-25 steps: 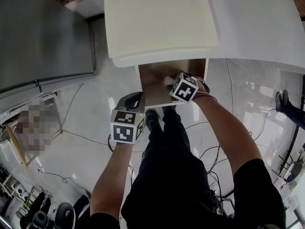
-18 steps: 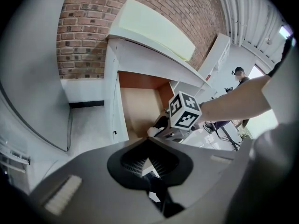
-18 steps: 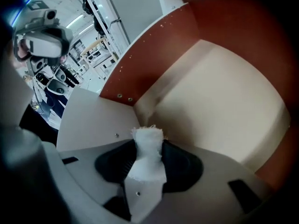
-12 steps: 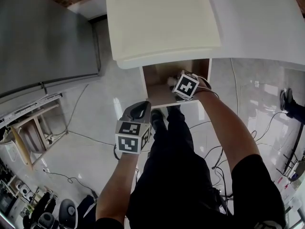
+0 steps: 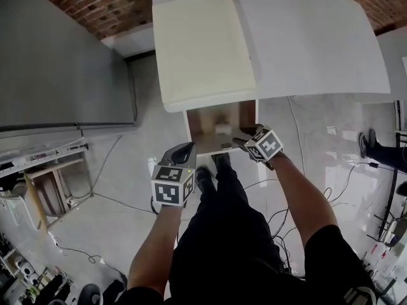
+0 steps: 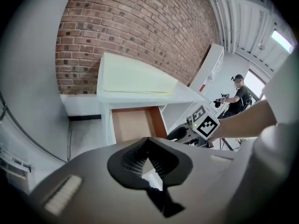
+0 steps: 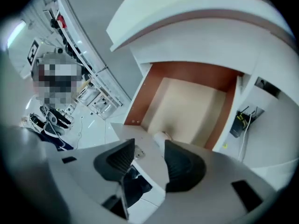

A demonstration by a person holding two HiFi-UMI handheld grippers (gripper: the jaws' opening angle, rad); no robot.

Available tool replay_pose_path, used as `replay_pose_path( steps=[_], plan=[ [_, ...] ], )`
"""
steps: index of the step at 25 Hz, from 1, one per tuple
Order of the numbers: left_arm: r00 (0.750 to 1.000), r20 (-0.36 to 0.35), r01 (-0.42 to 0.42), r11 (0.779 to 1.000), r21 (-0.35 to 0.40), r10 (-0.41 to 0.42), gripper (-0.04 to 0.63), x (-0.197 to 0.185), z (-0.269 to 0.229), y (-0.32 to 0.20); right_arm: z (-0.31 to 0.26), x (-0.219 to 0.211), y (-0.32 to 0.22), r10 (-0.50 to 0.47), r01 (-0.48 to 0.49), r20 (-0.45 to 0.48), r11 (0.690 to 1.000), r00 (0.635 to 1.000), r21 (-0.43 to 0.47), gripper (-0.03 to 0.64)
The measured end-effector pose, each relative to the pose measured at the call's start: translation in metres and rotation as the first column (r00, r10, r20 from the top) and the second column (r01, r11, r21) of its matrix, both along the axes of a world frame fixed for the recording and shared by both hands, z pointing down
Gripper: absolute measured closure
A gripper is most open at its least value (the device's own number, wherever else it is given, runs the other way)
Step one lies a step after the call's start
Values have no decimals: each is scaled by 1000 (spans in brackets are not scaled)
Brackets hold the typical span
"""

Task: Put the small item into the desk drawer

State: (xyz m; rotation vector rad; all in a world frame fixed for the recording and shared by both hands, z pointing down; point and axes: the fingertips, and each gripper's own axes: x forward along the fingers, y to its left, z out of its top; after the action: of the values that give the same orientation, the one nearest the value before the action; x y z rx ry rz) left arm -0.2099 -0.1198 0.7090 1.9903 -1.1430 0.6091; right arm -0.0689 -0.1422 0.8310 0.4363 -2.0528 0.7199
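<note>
A white table (image 5: 305, 43) stands against a brick wall (image 5: 95, 5), its drawer (image 5: 205, 121) pulled open. The small item (image 5: 222, 128) lies inside, just beyond the right gripper (image 7: 149, 146), whose fingers have just been opening and stand wide and empty over the drawer's front edge. The left gripper (image 6: 148, 141), fingers together and empty, hangs well apart, angled down.

left gripper (image 5: 180, 151) on outstretched left forearm (image 5: 152, 246), angled down and forward, jaws together, empty. right gripper (image 5: 247, 140) further out on right forearm (image 5: 299, 192), tipped steeply down, jaws just opening, wide apart, nothing between.
</note>
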Motion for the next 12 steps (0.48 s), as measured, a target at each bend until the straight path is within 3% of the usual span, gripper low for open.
replay_pose_path(
  steps=[7,12],
  plan=[
    [1000,-3,6,999,46,-6,583,-10,-65,12,-89,11,26,110,-114,97,993,989,32,426],
    [992,91,-93,989,114,82,583,-15,-94,23,-143,5,45,161,-173,165,983,973,61,449]
  ],
)
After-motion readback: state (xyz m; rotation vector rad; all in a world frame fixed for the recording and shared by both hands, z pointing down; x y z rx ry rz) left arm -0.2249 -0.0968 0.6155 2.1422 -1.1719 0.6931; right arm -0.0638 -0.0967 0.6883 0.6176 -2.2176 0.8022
